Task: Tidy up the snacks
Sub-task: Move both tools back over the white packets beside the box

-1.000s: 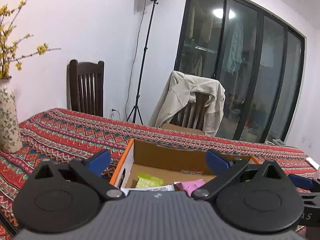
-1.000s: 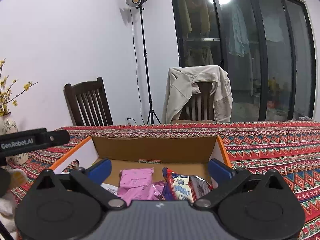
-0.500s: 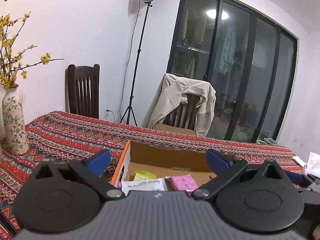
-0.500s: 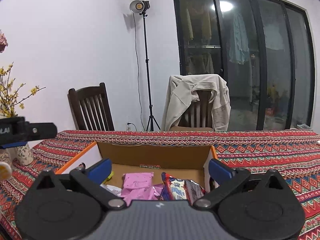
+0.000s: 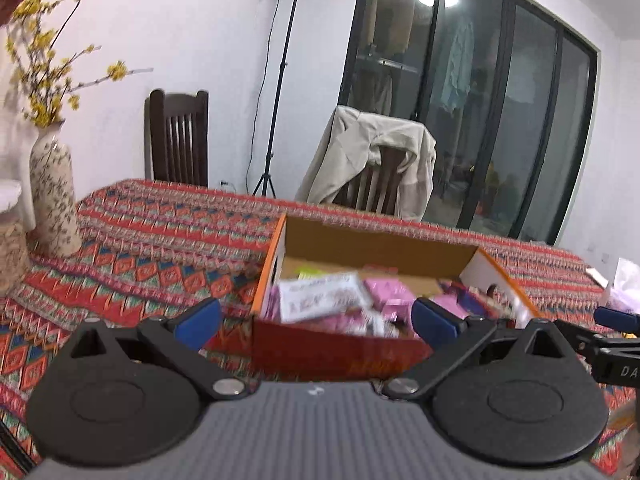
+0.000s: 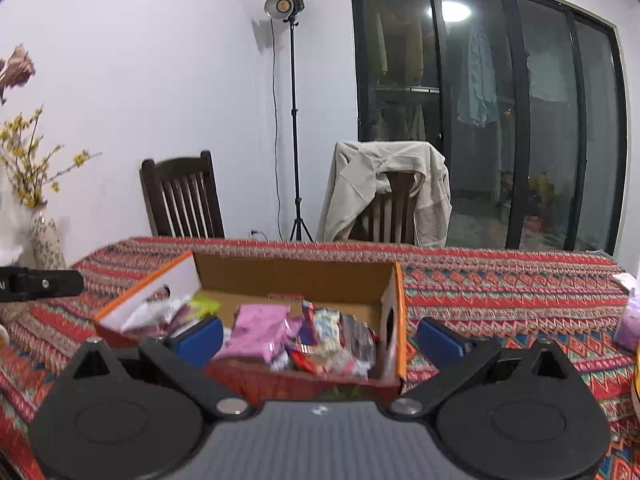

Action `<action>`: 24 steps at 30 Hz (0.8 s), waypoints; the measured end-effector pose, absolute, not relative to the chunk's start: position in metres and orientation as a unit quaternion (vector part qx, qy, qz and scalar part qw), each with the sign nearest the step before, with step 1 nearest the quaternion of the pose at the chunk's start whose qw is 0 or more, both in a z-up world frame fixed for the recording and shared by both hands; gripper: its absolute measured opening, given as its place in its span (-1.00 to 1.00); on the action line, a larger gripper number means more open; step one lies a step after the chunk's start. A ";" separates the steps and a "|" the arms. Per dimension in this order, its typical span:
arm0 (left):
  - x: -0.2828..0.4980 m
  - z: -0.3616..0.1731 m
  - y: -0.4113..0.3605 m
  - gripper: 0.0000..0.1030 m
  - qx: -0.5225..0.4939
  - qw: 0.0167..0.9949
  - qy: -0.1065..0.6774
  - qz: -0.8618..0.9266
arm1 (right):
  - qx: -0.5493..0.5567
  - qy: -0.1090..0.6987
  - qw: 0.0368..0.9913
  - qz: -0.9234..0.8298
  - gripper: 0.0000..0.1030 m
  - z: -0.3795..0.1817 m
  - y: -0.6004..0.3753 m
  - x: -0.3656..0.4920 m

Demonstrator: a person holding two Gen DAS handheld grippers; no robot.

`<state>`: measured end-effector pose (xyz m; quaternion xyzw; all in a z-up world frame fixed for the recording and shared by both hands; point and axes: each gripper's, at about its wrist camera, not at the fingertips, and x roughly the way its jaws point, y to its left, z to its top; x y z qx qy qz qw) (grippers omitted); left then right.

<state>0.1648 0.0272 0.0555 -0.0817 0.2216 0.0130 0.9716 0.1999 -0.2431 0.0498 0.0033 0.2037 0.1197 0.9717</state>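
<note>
Both tools hang over the near edge of the counter [image 6: 500, 292], which is draped in a red patterned cloth, and both face the open cardboard box [image 6: 296, 276] of snacks. The left tool [image 5: 316, 316] has its blue-tipped fingers [image 5: 199, 319] spread wide with nothing between them; the near red wall of the box shows in the gap. The right tool [image 6: 318, 336] is spread just as wide and grips nothing, its fingers straddling the box's right half.

Inside the box the snacks lie in a loose heap: a white packet [image 5: 324, 296] toward the left, a pink packet [image 6: 260, 330] in the middle, a red-and-blue wrapper [image 6: 336, 340] just right of it, and a green packet [image 6: 204, 304] near the left wall. The left view is blurred, so the print on them can't be read.

A patterned vase [image 5: 54, 196] with yellow blossom stands on the counter's far left, well apart from the box. Behind the counter are a dark wooden chair [image 6: 182, 198], a second chair draped with a beige jacket [image 6: 384, 188], and a light stand [image 6: 294, 120] against the wall.
</note>
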 end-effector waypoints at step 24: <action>0.138 -0.005 0.034 1.00 -0.071 0.962 0.261 0.028 | 0.001 0.294 0.950 0.106 1.00 -0.018 -0.257 0.161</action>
